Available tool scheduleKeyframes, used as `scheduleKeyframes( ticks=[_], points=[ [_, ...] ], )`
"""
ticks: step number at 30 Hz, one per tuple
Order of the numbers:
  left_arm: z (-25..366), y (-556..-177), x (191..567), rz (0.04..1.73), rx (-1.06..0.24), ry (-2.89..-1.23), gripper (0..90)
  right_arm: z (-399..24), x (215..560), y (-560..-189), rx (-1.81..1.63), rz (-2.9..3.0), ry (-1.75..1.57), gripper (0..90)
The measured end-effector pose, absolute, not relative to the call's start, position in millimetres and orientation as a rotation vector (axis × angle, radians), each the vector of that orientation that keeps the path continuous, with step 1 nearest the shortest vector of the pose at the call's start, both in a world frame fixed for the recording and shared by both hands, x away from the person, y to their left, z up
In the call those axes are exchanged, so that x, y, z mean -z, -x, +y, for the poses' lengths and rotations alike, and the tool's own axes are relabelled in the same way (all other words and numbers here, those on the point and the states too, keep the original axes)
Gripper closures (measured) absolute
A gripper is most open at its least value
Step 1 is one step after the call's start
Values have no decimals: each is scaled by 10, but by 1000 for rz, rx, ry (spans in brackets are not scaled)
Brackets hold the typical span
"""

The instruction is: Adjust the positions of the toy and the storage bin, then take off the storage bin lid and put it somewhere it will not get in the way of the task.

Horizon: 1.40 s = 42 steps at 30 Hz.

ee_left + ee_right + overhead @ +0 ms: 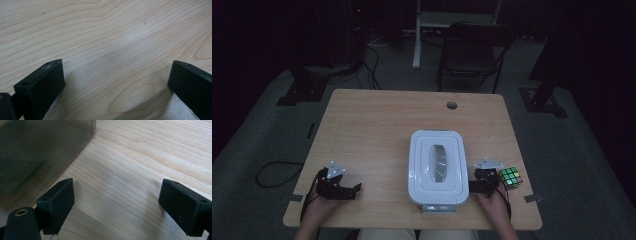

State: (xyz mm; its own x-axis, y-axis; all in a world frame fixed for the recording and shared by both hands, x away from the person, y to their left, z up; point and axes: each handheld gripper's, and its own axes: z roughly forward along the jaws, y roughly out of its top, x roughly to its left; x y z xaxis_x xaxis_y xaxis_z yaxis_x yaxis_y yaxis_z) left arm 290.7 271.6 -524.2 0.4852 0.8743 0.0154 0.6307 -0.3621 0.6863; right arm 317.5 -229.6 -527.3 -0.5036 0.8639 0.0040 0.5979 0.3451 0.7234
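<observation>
Both hands rest at the desk's point(377, 120) near edge, where I keep the left tool point(343, 189) gaping and idle on bare wood and the right tool point(476, 186), jaws apart, parked between the white lidded box point(435, 167) and the colour cube point(510, 178), ready for either.

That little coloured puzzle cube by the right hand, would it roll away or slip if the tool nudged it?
The puzzle cube sits flat on the table, so it would probably slide rather than roll. Its glossy-looking faces might be a bit slippery. It looks rigid and small, likely light, and the right tool, jaws apart, seems wide enough for it.
</observation>
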Motion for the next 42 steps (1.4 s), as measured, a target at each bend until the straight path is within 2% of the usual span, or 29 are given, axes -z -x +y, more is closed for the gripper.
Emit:
scheduleKeyframes(
  ticks=[17,30,42],
  points=[
    [2631,-2945,5116,1190,-441,-2143,15,-2296,5273,-3176,-959,2234,-1287,129],
    [2315,-2890,4657,1022,-371,-2137,15,-2296,5273,-3176,-959,2234,-1287,129],
    [1956,-2813,4246,869,-358,-2134,16,-2296,5273,-3175,-959,2234,-1287,129]
  ],
)
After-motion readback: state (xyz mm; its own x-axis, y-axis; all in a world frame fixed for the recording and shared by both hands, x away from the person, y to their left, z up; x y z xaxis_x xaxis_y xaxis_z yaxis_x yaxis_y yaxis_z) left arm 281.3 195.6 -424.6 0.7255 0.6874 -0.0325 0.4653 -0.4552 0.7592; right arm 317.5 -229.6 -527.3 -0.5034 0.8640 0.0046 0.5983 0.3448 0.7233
